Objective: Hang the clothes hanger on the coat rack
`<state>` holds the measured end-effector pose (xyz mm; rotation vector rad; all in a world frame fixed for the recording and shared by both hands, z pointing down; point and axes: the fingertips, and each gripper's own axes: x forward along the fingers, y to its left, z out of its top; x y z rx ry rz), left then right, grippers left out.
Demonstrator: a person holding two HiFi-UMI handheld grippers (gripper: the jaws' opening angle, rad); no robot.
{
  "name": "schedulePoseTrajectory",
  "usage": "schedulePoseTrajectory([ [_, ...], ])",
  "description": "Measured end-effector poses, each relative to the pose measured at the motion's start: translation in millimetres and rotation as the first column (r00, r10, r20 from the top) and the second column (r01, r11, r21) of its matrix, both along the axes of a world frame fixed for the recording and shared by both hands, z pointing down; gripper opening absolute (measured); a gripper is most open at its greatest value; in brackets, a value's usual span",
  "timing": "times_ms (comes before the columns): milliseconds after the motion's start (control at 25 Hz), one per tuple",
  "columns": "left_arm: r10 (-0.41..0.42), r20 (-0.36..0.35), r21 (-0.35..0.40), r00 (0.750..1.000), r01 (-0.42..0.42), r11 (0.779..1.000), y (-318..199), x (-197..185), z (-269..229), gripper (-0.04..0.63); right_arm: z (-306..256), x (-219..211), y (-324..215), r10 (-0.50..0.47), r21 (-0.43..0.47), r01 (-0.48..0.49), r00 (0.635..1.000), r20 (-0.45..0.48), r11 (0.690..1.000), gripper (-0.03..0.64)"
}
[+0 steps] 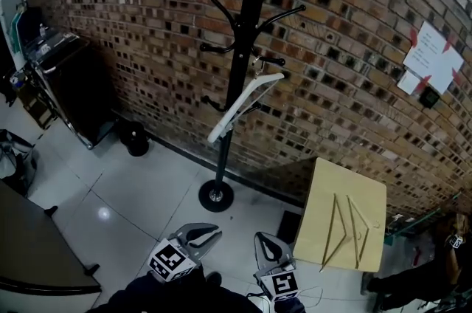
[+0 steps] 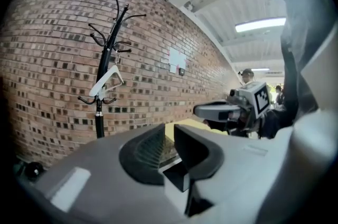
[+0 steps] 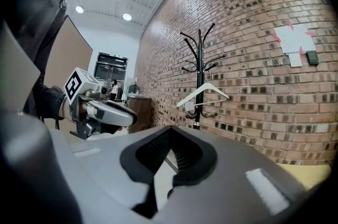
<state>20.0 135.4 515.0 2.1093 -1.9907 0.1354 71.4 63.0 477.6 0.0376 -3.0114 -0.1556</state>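
Both the left claw (image 1: 200, 235) and the right claw (image 1: 268, 246) are closed on nothing, well short of the coat rack (image 1: 243, 46). A white hanger (image 1: 242, 106) hangs tilted on the rack; a careless bump could knock it off.

At four o'clock in the head view, a light wooden table (image 1: 328, 190) carries two wooden hangers (image 1: 358, 230), side by side.
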Motion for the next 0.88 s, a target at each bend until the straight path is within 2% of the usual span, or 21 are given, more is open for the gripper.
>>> schedulePoseTrajectory([
  [440, 0.002, -0.045, -0.031, 0.999, -0.003, 1.0, -2, 27, 17, 0.028, -2, 17, -3, -0.001, 0.046, 0.001, 1.0, -0.003, 0.999, 0.005],
  [880, 0.042, -0.012, -0.054, 0.999, -0.043, 0.998, -13, 39, 18, 0.026, 0, 28, -5, -0.006, 0.049, 0.007, 1.0, -0.019, 0.999, 0.005],
])
